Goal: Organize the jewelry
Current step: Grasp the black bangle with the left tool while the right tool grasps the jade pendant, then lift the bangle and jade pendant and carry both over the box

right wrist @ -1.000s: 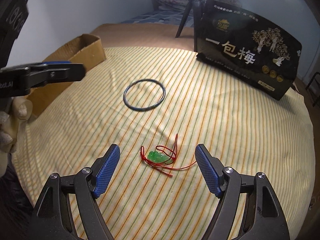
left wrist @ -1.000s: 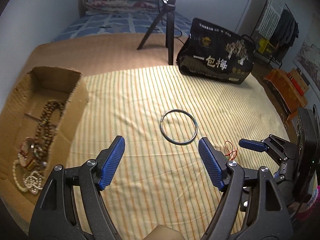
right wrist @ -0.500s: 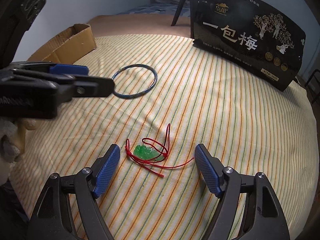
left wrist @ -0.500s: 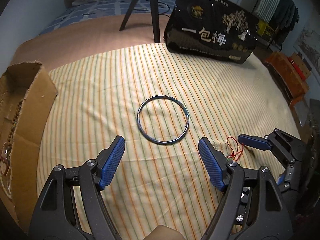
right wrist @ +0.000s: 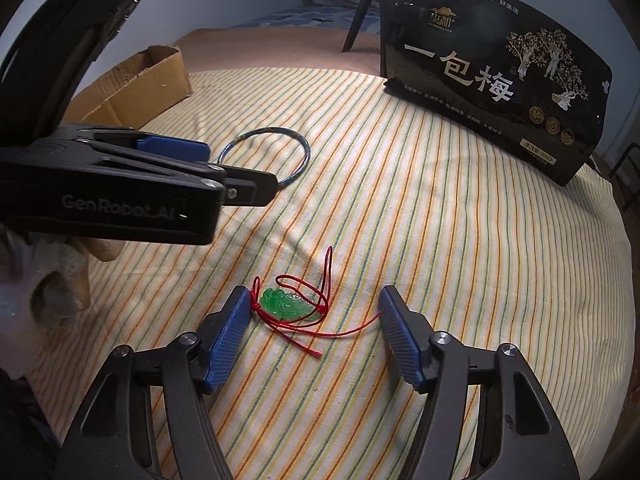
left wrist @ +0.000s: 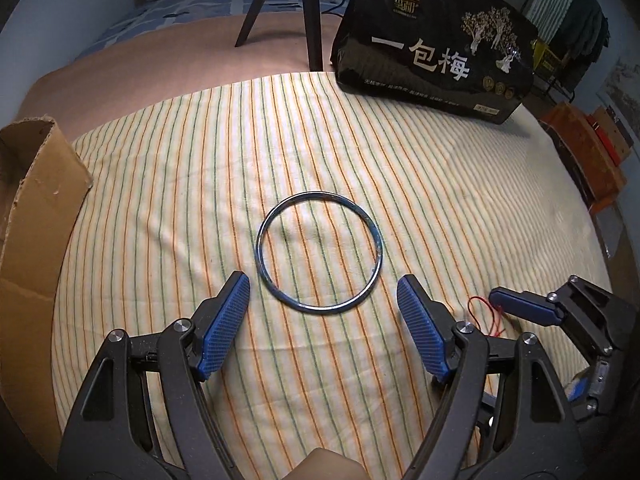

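Closer now than one second ago: left gripper (left wrist: 322, 312) brought down and forward, jaws spread wide and empty, with the metal bangle (left wrist: 319, 253) lying flat on the striped cloth (left wrist: 440, 200) just ahead, at 12 o'clock from the blue pads. Before, ring small and far; now large, its near edge almost between the fingertips, not yet touched. Cardboard box (left wrist: 36, 208) pushed out to 9 o'clock, only one wall visible, contents no longer seen in this view.

Right gripper (right wrist: 312, 320) also lowered, jaws released and holding nothing, green pendant (right wrist: 286, 304) with red cord (right wrist: 328, 268) now sitting between the pads, nearer the left pad at 10 o'clock. Earlier, pendant clearly ahead of the tips.

Meaning, probably: both approaches nearly finished, closing on each piece next, then carrying to the box. Thin ring flat on soft cloth likely hard to pinch; loose cord may trail.
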`<state>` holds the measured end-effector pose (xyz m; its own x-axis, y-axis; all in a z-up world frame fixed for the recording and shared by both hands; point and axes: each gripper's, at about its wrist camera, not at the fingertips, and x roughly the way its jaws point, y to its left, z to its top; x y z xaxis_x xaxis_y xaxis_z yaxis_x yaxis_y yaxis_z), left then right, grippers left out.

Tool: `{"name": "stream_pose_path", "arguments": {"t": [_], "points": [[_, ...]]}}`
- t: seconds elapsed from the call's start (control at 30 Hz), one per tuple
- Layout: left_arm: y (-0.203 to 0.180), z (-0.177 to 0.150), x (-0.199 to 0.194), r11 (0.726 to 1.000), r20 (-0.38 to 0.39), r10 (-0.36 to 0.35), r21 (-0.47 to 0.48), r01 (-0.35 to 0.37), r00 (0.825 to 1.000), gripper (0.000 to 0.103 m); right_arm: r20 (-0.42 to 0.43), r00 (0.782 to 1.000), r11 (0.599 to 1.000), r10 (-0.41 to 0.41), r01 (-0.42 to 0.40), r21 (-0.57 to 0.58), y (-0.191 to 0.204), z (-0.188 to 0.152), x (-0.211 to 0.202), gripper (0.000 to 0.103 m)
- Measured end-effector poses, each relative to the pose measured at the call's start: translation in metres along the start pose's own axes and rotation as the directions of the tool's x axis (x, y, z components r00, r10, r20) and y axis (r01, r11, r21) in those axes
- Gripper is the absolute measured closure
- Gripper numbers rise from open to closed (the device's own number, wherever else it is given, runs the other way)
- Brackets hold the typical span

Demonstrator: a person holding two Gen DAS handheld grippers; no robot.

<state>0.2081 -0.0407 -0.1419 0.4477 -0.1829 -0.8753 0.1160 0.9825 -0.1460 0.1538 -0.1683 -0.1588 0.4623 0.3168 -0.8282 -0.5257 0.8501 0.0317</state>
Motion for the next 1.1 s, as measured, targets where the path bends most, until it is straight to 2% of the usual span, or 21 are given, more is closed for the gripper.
{"name": "stream_pose_path", "arguments": {"t": [0.23,0.4,0.63,0.7,0.83,0.87,0.93,1.1], "points": [[-0.004,0.005,0.008,0.999,0.011,0.029,0.013,-0.029,1.0,0.019,0.0,1.0,1.0,0.006,-0.006,0.002,0.0,-0.001,-0.001,0.038],[-0.006,0.008,0.015,0.996,0.023,0.077,0.042,-0.077,0.997,0.018,0.003,1.0,1.0,0.008,-0.008,-0.004,0.001,-0.001,0.0,0.038],[-0.003,0.009,0.017,0.996,0.033,0.072,0.04,-0.074,0.997,0.018,-0.001,1.0,1.0,0.0,0.0,-0.016,0.002,0.0,0.001,0.038],[-0.002,0.009,0.016,0.997,0.035,0.07,0.038,-0.071,0.997,0.019,-0.003,1.0,1.0,-0.003,0.003,-0.019,0.003,0.001,0.002,0.041],[0.0,0.009,0.014,0.997,0.044,0.073,0.036,-0.075,0.996,0.029,-0.006,1.0,1.0,0.001,-0.001,-0.027,0.003,0.003,0.002,0.06],[0.0,0.009,0.013,0.997,0.044,0.07,0.034,-0.072,0.997,0.03,-0.008,1.0,1.0,0.008,-0.008,-0.026,0.004,0.004,0.002,0.066],[0.001,0.009,0.013,0.997,0.045,0.064,0.032,-0.065,0.997,0.03,-0.011,1.0,1.0,0.02,-0.02,-0.024,0.003,0.004,0.002,0.072],[0.0,0.008,0.01,0.998,0.05,0.06,0.032,-0.062,0.997,0.03,-0.011,1.0,0.999,0.02,-0.02,-0.025,0.004,0.004,0.001,0.075]]}}
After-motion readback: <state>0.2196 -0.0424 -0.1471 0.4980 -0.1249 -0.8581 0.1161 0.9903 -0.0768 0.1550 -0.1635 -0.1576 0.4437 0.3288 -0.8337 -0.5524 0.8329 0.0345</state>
